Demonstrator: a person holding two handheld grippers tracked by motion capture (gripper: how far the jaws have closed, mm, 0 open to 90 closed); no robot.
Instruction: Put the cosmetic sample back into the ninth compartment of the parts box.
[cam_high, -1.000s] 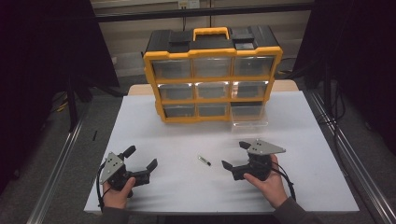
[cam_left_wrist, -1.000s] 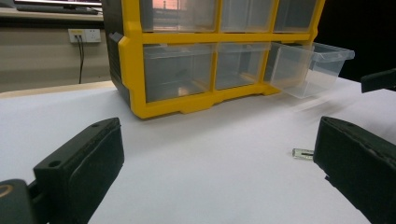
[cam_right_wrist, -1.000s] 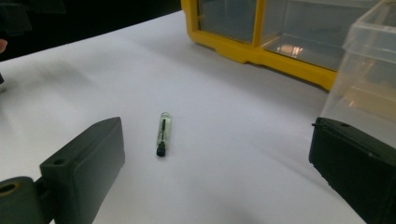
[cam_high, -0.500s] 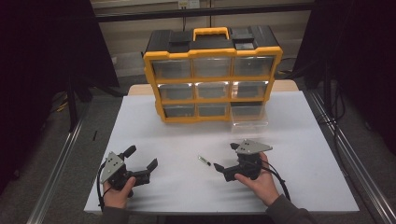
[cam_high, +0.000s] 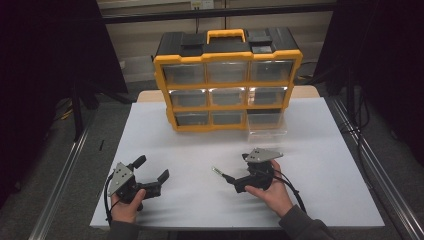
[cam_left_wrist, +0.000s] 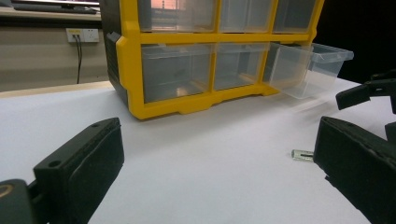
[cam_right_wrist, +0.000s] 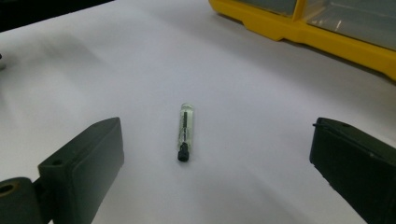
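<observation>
- High view: a person at a white table (cam_high: 320, 165) holds a hand-held gripper in each hand, in front of a yellow organizer (cam_high: 227, 82) of clear drawers.
- A small glass vial (cam_high: 217, 171) with a dark cap lies flat on the table, well in front of the organizer and apart from it, roughly below its middle column.
- Right gripper (cam_high: 231, 179) sits just beside the vial on the side away from the organizer's left end; its jaws stand wide apart, holding nothing.
- Left gripper (cam_high: 152, 167), also spread and empty, rests farther from the vial, in front of the organizer's left end. The right hand (cam_high: 272, 192) looks the nearer of the two by a clear margin.
- Right gripper view: the vial (cam_right_wrist: 185, 132) lies dead ahead between the two black jaws, its long axis running along the line of approach, cap end nearest the camera, clear end pointing away. A pinch across its width would seem to need only a straight push forward.
- Left gripper view: one bottom-row clear drawer (cam_left_wrist: 306, 67) stands pulled out of the organizer (cam_left_wrist: 126, 74), plainer here than from above, and the vial (cam_left_wrist: 302, 154) peeks out beside the jaw on that view's right.
- From the right gripper view, just the organizer's yellow base edge (cam_right_wrist: 299, 32) is seen, beyond the vial.
</observation>
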